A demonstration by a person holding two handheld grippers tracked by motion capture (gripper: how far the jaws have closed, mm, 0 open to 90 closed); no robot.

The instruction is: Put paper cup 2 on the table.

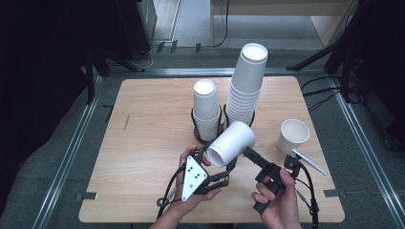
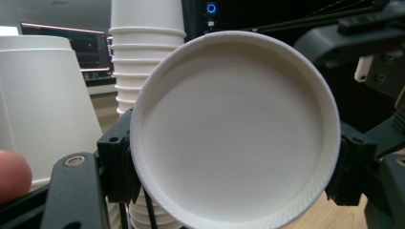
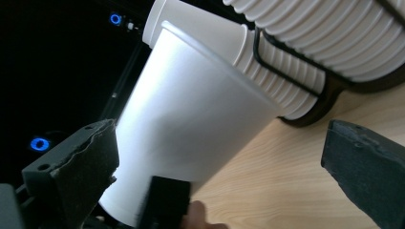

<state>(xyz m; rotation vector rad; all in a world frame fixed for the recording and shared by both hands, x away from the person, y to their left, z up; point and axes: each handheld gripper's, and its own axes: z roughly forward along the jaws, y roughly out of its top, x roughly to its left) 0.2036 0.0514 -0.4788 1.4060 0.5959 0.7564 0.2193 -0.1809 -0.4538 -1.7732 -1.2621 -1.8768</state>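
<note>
My left gripper [image 1: 217, 160] is shut on a white paper cup [image 1: 231, 143], which lies tilted above the wooden table [image 1: 143, 124]. In the left gripper view the cup's open mouth [image 2: 234, 129] faces the camera, and black fingers [image 2: 114, 162] press on both sides of its rim. My right gripper [image 1: 270, 157] is open just right of the cup's base end. In the right gripper view the cup's side wall [image 3: 191, 129] lies by the left pad [image 3: 71, 176], while the right pad stands far off it.
Two stacks of white cups stand in black wire holders at the table's middle back: a short stack [image 1: 206, 107] and a tall stack [image 1: 248, 81]. A single upright cup [image 1: 293, 136] stands at the right. Dark stands and cables line the floor around the table.
</note>
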